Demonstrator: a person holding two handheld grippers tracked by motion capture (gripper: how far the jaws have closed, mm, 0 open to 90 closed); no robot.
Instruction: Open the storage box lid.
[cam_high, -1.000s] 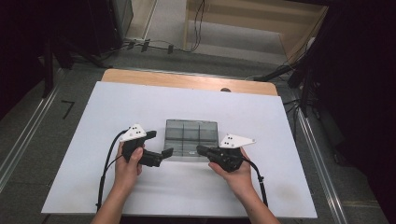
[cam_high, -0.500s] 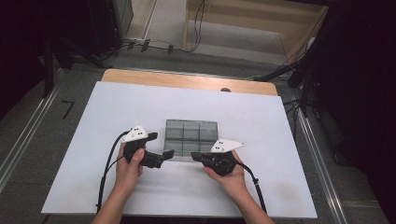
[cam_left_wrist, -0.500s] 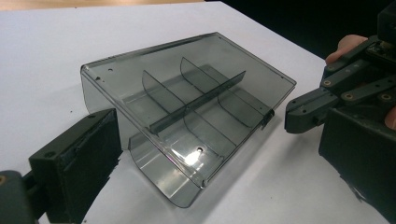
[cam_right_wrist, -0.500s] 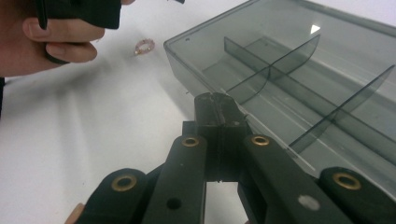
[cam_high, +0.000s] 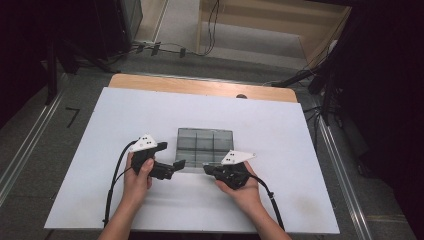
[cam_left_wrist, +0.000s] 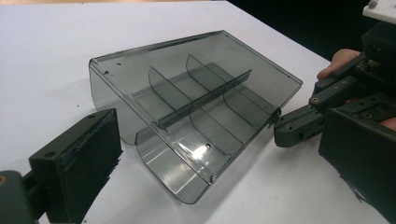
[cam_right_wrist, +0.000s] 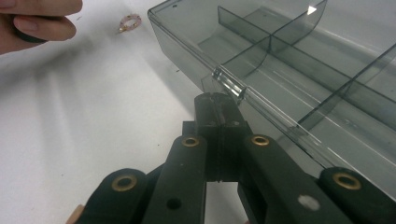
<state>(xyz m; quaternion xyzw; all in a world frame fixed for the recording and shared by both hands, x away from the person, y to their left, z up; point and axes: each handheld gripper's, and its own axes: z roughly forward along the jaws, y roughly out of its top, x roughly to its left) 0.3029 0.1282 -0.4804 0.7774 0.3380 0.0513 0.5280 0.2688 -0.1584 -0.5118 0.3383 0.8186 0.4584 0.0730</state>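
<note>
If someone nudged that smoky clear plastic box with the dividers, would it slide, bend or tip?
The compartment box looks thin-walled and empty, so probably light and easy to slide across the smooth white table. It looks rigid, so it should not flop. It sits low and wide, so tipping seems unlikely.

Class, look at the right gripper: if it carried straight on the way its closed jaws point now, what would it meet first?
Most likely the clear compartment box: the right gripper aims its shut tips at the small front latch, seemingly already touching or nearly so.
</note>
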